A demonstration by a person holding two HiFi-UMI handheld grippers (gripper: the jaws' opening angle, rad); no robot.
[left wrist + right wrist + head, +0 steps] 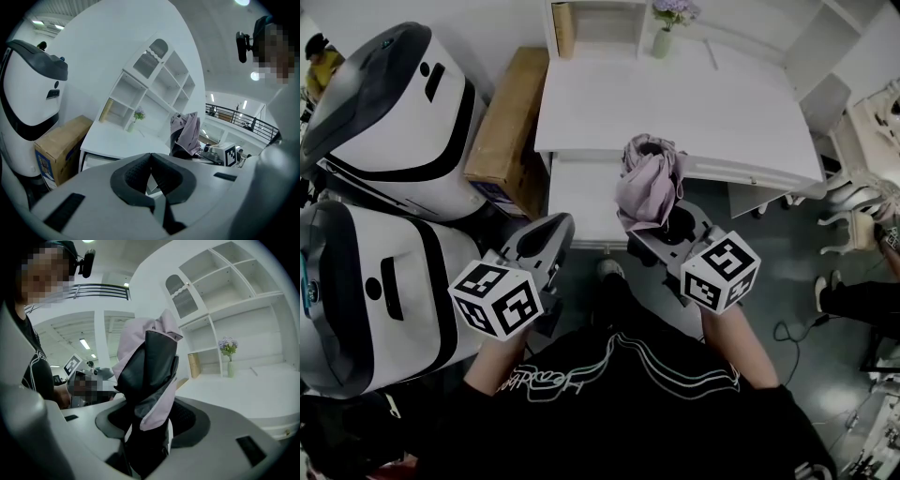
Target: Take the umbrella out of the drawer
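The right tool point(146, 425) pinches the folded pink-and-black umbrella point(146, 366), which stands upright between its jaws, the white bench point(675, 103) just beyond. The left tool point(151, 164), alongside, is pressed together on nothing.

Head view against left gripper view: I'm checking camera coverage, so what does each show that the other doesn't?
Only the head view shows the left gripper from outside, with its marker cube, and the person's black shirt. Only the left gripper view shows that gripper's jaws together on nothing, the shelf unit's upper compartments and a railing. Both show the pink umbrella clamped in the right gripper, the white desk, the cardboard box and the flower vase.
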